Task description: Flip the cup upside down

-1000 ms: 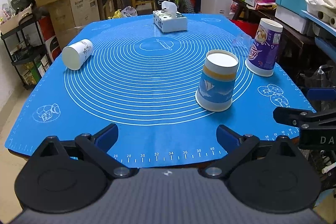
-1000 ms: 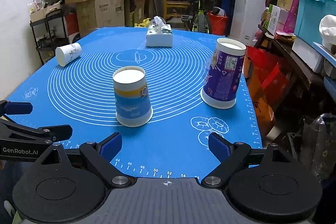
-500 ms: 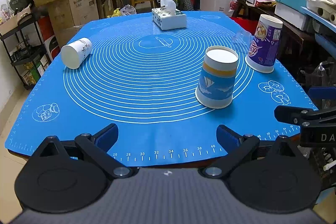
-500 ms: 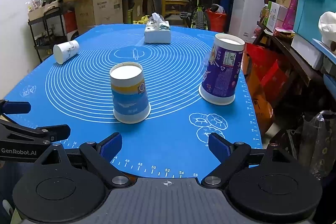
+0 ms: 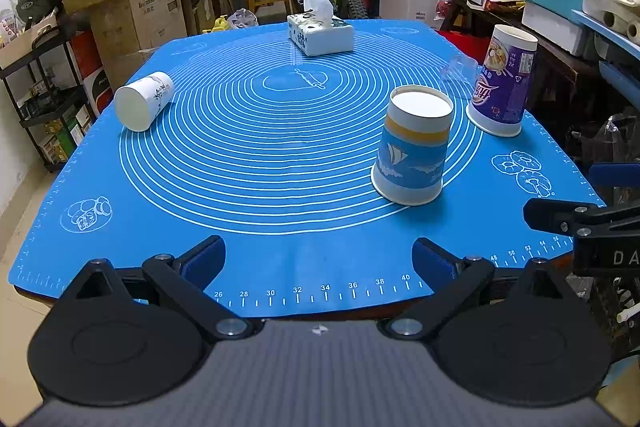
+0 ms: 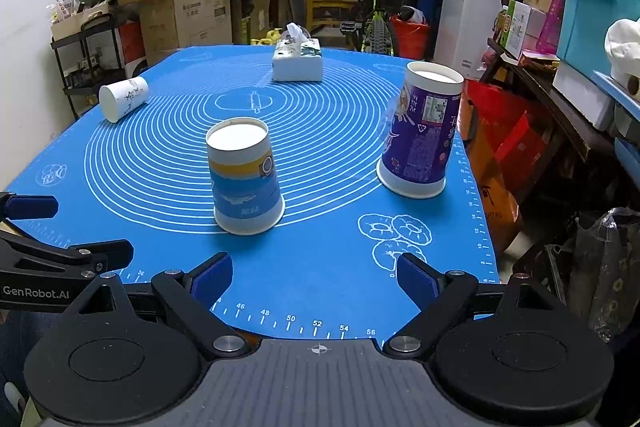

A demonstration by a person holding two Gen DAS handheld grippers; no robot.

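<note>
Both my grippers hang back at the near edge of the blue baking mat [image 5: 260, 155], fingers spread wide, nothing in them: left gripper [image 5: 319, 261], right gripper [image 6: 315, 281].

Since a sec ago the view crept a bit closer to the table, esp. on the right cam; cups themselves haven't budged.

The blue sailboat paper cup [image 6: 244, 177] stands mouth-down, base up, just ahead of my right gripper & slightly left. The purple paper cup [image 6: 420, 131] is also mouth-down, near the mat's right edge.

The white paper cup [image 5: 144, 101] lies on its side, far left, well apart from the others. A tissue box [image 5: 320, 35] sits at the back.

Judgement: two cups look done; the white one prob. remains, so my left gripper should go for it next.
</note>
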